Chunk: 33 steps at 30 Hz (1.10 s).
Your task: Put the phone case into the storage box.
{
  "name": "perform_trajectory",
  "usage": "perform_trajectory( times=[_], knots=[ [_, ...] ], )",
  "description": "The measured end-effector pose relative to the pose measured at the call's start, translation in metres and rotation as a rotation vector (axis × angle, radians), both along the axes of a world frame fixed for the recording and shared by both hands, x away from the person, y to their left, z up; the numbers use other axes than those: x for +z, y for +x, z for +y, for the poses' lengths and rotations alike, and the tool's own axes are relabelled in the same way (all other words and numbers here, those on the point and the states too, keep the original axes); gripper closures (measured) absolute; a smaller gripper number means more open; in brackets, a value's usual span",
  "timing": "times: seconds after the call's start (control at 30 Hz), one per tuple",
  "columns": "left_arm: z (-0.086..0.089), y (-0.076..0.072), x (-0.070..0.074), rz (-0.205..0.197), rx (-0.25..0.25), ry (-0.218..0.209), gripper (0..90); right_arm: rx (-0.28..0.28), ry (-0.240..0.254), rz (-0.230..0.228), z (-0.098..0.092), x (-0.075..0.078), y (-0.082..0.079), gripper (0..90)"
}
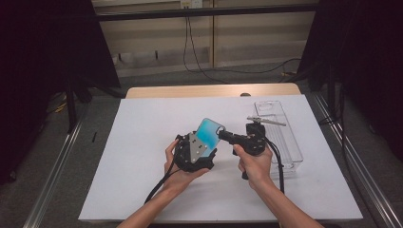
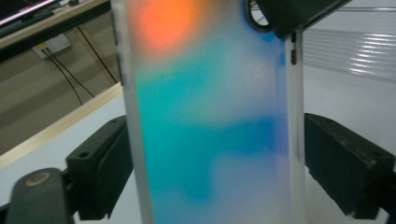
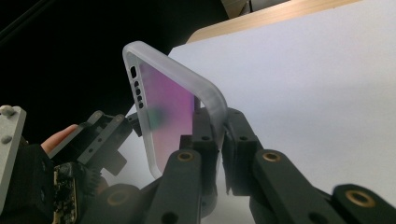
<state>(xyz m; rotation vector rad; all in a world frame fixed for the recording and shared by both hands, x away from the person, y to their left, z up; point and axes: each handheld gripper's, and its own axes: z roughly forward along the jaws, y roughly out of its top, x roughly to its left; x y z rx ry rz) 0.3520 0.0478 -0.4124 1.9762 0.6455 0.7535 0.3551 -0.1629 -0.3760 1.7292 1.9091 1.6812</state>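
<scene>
A frosted phone case (image 1: 209,131) with a blue-teal sheen is held up above the white sheet, between both grippers. My right gripper (image 1: 222,135) comes in from the right and is shut on the case's upper corner; in the right gripper view its jaws (image 3: 217,126) pinch the rim of the case (image 3: 163,107). My left gripper (image 1: 202,144) sits under the case's lower end. In the left gripper view the case (image 2: 210,130) stands upright between the two black pads (image 2: 114,163), which stand close beside its edges without pressing; the gripper (image 2: 215,158) is open.
A clear plastic box (image 1: 281,140) lies at the right of the white sheet (image 1: 142,142), with a thin metal tool (image 1: 266,121) across its far end. The wooden table edge (image 1: 190,90) runs behind. Cables lie on the floor beyond.
</scene>
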Motion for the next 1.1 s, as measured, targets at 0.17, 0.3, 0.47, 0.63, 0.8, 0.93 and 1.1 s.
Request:
perform_trajectory(
  times=[0.17,0.3,0.47,0.63,0.8,0.93,1.1],
  knots=[
    [0.007,0.006,0.002,0.065,-0.017,-0.064,6.6,0.000,-0.004,-0.013,-0.002,0.002,0.000,84.8],
    [0.014,0.008,0.008,0.082,-0.022,-0.116,5.1,-0.013,-0.021,-0.032,-0.004,0.003,0.000,84.9],
    [0.019,0.008,0.011,0.094,-0.011,-0.123,4.3,-0.019,-0.033,-0.038,-0.007,0.004,0.001,84.8],
    [0.026,0.012,0.011,0.146,-0.042,-0.128,3.1,-0.020,-0.039,-0.048,-0.010,0.005,0.001,84.9],
    [0.033,0.015,0.010,0.141,-0.014,-0.117,3.1,-0.025,-0.053,-0.065,-0.014,0.007,0.002,84.9],
    [0.034,0.015,0.011,0.134,-0.016,-0.121,3.0,-0.025,-0.067,-0.075,-0.016,0.008,0.002,84.8],
    [0.042,0.012,0.009,0.111,0.000,-0.125,3.1,-0.037,-0.071,-0.079,-0.023,0.010,0.003,84.8]
  ],
)
